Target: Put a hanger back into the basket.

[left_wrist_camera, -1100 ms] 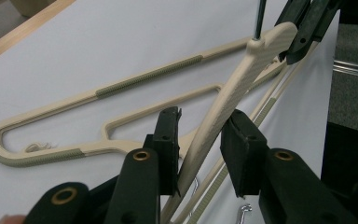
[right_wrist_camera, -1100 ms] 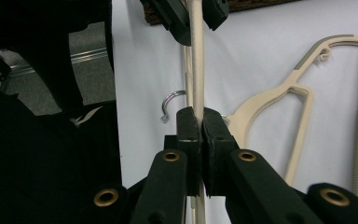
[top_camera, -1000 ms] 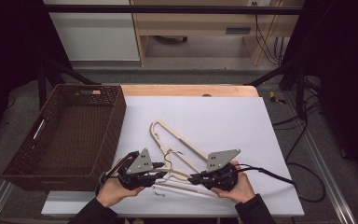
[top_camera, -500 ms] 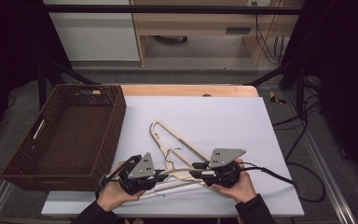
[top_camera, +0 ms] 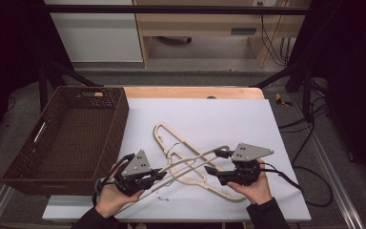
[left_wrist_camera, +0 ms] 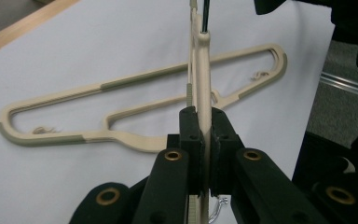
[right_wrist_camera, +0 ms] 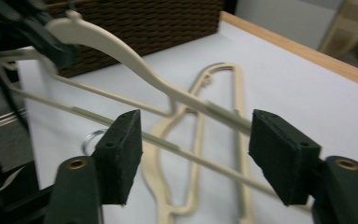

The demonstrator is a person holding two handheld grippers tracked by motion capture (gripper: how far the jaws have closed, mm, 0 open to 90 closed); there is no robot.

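Two beige hangers are on the white tabletop [top_camera: 228,119]. One hanger [top_camera: 158,133] lies flat, and I see it again in the left gripper view [left_wrist_camera: 135,80] and the right gripper view [right_wrist_camera: 237,93]. The other hanger [top_camera: 190,161] is lifted off the table. My left gripper [top_camera: 159,175] is shut on its near end, clamping the edge-on hanger [left_wrist_camera: 201,70] between its jaws [left_wrist_camera: 204,121]. My right gripper [top_camera: 214,162] stands open at the far end. Its jaws [right_wrist_camera: 198,140] are spread wide on either side of the raised hanger's bars [right_wrist_camera: 116,46].
A dark brown wicker basket [top_camera: 119,129] sits at the left of the table, its wall [right_wrist_camera: 144,18] close behind the raised hanger. A wooden strip [top_camera: 195,92] edges the far side of the table. Black cables [top_camera: 310,186] trail off at the right.
The hanger held by the left gripper has come up off the table, its far end higher than before. Both hands have shifted slightly; the right one now sits a little farther right.
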